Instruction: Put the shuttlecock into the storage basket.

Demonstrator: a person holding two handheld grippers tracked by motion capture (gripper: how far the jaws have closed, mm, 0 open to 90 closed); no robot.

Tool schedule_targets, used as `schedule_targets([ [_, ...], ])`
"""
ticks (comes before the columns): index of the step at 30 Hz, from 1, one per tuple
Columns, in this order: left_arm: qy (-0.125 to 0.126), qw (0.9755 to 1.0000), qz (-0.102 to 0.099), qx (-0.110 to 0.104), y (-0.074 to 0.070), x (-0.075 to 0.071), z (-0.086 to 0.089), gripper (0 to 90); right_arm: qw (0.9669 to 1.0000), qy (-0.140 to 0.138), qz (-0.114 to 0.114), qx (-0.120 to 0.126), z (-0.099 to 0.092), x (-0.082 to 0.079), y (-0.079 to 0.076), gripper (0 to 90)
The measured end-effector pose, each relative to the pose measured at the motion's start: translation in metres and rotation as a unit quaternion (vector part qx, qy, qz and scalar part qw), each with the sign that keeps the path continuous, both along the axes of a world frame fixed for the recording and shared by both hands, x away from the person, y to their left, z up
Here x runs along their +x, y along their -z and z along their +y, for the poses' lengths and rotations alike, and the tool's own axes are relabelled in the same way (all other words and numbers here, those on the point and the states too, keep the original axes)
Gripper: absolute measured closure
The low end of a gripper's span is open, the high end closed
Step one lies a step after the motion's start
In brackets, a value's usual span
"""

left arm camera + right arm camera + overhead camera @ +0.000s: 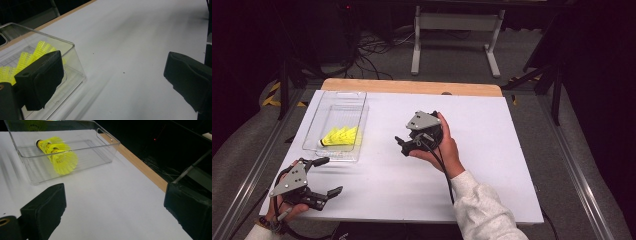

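**Both tongs spread and empty; shuttlecocks lying in clear tray**

Left tongs [325,176]: held low at the counter's 7 o'clock corner, jaws spread wide, nothing between them. In the left gripper view one jaw sits just in front of the near corner of the clear tray [75,53]; whether it touches the wall cannot be told. The other jaw stands over bare counter.

Right tongs [404,145]: held in the right hand [444,145] near the counter's centre, pointing toward 9 o'clock at the tray. The right gripper view shows its jaws wide apart with bare counter between them, gripping nothing, well short of the tray.

Container: the clear plastic tray [314,120] rests at the counter's 10 o'clock area, long side running toward 12 o'clock. Inside lie the yellow shuttlecocks [340,136], on their sides at the near end, nested together, dark caps toward 9 o'clock. The exact count cannot be told.

Surface: the white counter [492,160] is flat, with a bare wooden strip [412,87] along its 12 o'clock edge.

Room: dim, grey floor [522,55], loose cables [372,47] and a white frame leg [416,45] beyond the far edge; metal rails [242,185] flank the counter.
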State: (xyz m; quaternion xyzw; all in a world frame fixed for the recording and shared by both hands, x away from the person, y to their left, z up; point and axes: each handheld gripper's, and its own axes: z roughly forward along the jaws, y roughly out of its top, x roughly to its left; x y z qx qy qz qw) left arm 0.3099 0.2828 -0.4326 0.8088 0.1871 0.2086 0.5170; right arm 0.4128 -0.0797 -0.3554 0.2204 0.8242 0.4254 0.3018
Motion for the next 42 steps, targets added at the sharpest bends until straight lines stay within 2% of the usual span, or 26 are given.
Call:
schedule_targets([
  [8, -0.001, 1.0000, -0.003, 0.000, 0.000, 0.000, 0.000, 3.8, 1.0000, 0.009, -0.002, -0.002, -0.012, -0.002, -0.001, 5.2],
  [25, -0.008, 0.9999, -0.012, -0.006, -0.001, -0.002, 0.000, 3.6, 0.9991, 0.031, -0.016, -0.026, -0.032, -0.008, -0.002, 5.2],
  [31, -0.007, 0.9999, -0.009, -0.008, 0.000, -0.001, -0.001, 3.6, 0.9989, 0.032, -0.017, -0.030, -0.037, -0.011, -0.001, 5.6],
  [42, -0.013, 0.9997, -0.019, -0.014, -0.003, 0.004, -0.006, 3.6, 0.9987, 0.040, -0.011, -0.029, -0.049, -0.017, -0.002, 5.4],
])
